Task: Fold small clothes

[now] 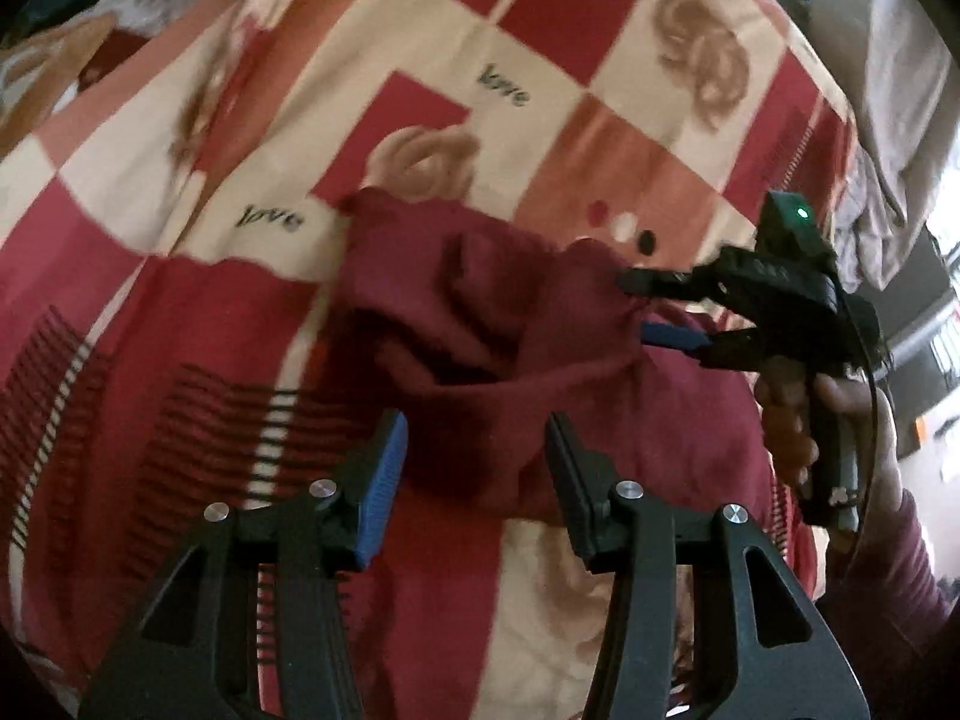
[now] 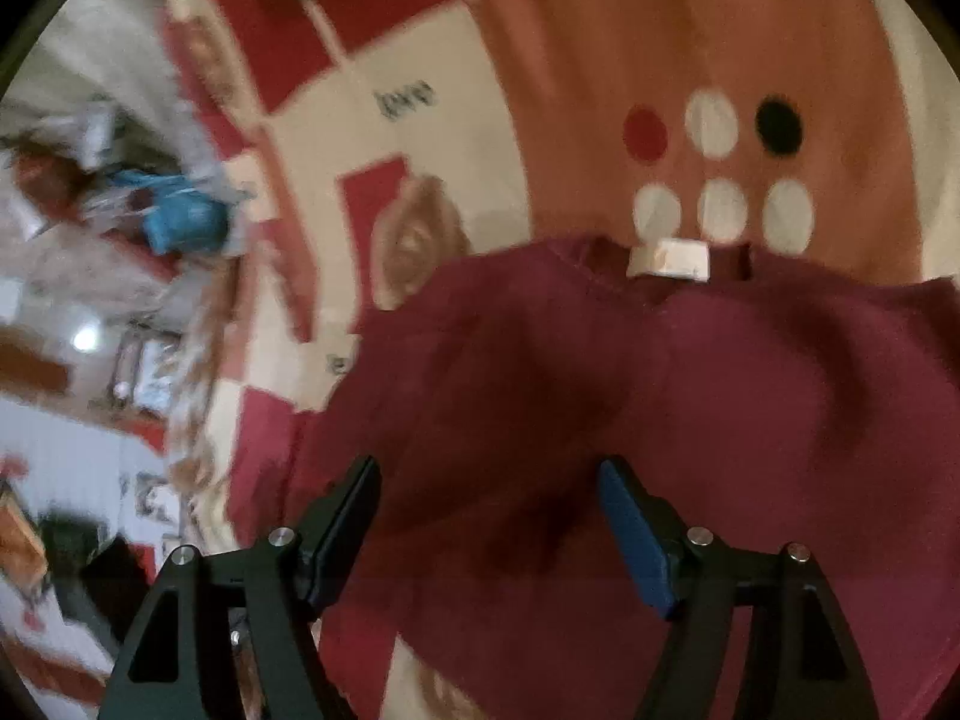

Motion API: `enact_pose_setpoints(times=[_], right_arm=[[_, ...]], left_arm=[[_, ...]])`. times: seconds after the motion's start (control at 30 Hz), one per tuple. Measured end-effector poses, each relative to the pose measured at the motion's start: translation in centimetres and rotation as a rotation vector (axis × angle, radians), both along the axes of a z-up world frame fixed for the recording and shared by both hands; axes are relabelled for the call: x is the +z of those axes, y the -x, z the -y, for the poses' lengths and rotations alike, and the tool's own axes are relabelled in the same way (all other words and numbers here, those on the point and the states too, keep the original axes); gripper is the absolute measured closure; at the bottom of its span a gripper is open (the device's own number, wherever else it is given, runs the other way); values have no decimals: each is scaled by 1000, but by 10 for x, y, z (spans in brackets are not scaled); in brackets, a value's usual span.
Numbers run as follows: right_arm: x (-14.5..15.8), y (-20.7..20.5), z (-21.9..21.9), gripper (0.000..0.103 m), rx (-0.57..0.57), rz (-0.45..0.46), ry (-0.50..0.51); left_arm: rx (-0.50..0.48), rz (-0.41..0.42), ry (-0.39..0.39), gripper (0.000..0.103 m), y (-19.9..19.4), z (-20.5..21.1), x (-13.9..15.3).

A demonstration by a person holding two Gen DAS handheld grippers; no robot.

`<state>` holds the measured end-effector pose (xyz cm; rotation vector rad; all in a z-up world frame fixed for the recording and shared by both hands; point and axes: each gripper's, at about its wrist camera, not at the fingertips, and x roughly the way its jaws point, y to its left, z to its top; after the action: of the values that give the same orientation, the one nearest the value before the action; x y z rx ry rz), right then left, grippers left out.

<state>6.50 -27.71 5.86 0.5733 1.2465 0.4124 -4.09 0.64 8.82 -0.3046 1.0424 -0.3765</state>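
Garment: small dark red soft cloth top [image 1: 480,324], lying bunched on the bed cover, a little right of the middle in the left view
Garment in right view: same dark red top [image 2: 660,396] fills the lower right, neck edge at the far side
Label: small white cloth tag [image 2: 667,259] sewn at the neck edge, just below the white dots
Bed cover: big patchwork sheet of red, cream and orange squares [image 1: 540,18], with brown rose shapes and the word "love" printed here and there
Dots: red, white and black round spots [image 2: 714,126] printed on an orange square, just past the neck edge
Left gripper [image 1: 474,468]: black with one blue pad, fingers wide apart, holding nothing, hanging over the near edge of the top
Right gripper [image 1: 639,309]: black, small green light on its back, held in a bare hand [image 1: 804,414] at the right side
Right fingers: spread apart at the right edge of the top, one black above and one blue below; touching the cloth or not, cannot tell
Right gripper up close [image 2: 489,516]: fingers apart, dark red cloth showing between them, nothing pinched
Side of room: blurry pile of stuff with something blue [image 2: 180,222] past the bed edge, too fuzzy to name
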Motion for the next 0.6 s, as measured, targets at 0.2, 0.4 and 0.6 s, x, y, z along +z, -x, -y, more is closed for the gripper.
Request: enact_pose_setpoints(times=[0.2, 0.4, 0.6], right_arm=[[11, -45, -46, 28, 22, 97, -176], [26, -63, -103, 28, 186, 146, -84], [17, -60, -110, 25, 243, 167, -33]], left_arm=[[7, -40, 81, 55, -4, -18, -17], [-26, -35, 186, 35, -4, -20, -18], [46, -50, 102, 33, -21, -16, -31]])
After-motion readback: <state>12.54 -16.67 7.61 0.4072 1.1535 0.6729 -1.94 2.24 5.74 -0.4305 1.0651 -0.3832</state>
